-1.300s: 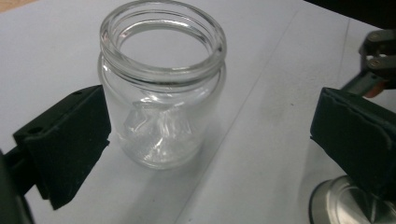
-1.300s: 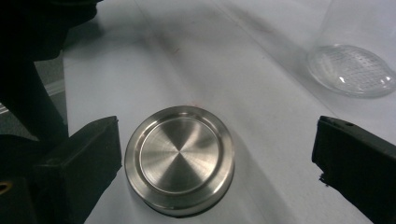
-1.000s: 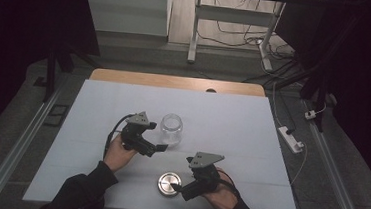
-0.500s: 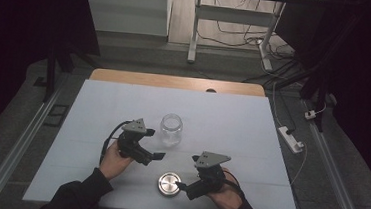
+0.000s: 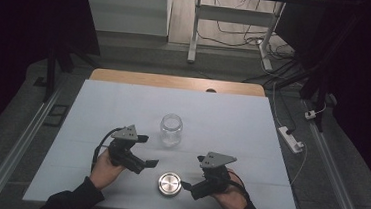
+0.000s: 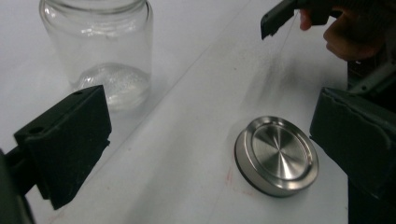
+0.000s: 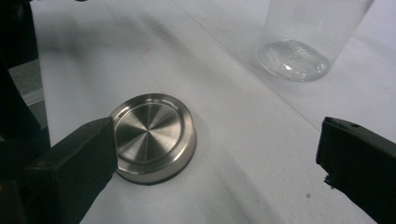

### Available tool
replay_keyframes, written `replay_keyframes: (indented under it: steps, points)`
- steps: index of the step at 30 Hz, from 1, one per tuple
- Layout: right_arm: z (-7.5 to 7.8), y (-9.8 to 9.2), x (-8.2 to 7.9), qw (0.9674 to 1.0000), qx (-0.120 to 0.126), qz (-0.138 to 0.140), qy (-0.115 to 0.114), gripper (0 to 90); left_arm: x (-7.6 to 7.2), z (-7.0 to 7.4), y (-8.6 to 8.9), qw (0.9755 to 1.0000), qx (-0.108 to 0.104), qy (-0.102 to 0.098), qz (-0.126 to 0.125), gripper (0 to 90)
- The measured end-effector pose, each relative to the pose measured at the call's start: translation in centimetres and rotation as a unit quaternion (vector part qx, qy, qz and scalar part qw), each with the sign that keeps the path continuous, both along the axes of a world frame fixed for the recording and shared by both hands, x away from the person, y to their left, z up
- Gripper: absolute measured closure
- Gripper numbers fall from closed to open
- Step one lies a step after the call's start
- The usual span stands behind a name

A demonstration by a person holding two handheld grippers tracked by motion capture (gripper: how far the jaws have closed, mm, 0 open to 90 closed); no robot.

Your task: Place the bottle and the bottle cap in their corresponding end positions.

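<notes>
A clear glass jar point(image 5: 171, 129) stands upright and uncapped in the middle of the white table point(image 5: 232, 118). Its round brushed-metal lid point(image 5: 169, 184) lies flat near the front edge. My left gripper point(image 5: 149, 150) is open, left of the lid and short of the jar, touching neither. In the left gripper view the jar point(image 6: 100, 46) is beyond the left jaw and the lid point(image 6: 276, 154) lies just inside the right jaw. My right gripper point(image 5: 193, 173) is open just right of the lid. In the right gripper view the lid point(image 7: 152, 135) sits by the left jaw and the jar point(image 7: 310, 37) stands farther off.
A wooden strip point(image 5: 175, 81) runs along the table's far edge. Metal rails point(image 5: 17, 146) flank the table. A white power strip point(image 5: 291, 139) and cables lie on the floor at the right. A white stand's legs point(image 5: 194, 30) rise beyond the table.
My left gripper has drawn back from the jar toward the front edge and now points at the lid. The right gripper shifted slightly right. Jar and lid have not moved.
</notes>
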State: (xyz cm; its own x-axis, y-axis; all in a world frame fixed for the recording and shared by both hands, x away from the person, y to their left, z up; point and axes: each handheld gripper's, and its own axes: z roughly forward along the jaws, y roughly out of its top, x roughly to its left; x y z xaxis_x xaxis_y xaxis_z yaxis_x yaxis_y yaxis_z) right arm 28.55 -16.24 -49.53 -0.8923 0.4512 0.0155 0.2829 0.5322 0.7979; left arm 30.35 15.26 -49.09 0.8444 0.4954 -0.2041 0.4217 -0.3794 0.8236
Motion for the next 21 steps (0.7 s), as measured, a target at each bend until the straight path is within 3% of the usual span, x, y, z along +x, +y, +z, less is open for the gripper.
replay_keyframes:
  steps: [15,21]
  points:
    - [-0.1,-1.1,-0.3,0.9998,-0.015,-0.011,-0.001,0.0,-2.3,-0.2,1.9,0.9997,0.009,0.009,0.02,0.5]
    - [-0.1,-1.2,-0.4,0.9997,-0.021,-0.01,-0.003,0.0,-2.8,-0.2,1.9,0.9994,0.028,0.006,0.021,1.0]
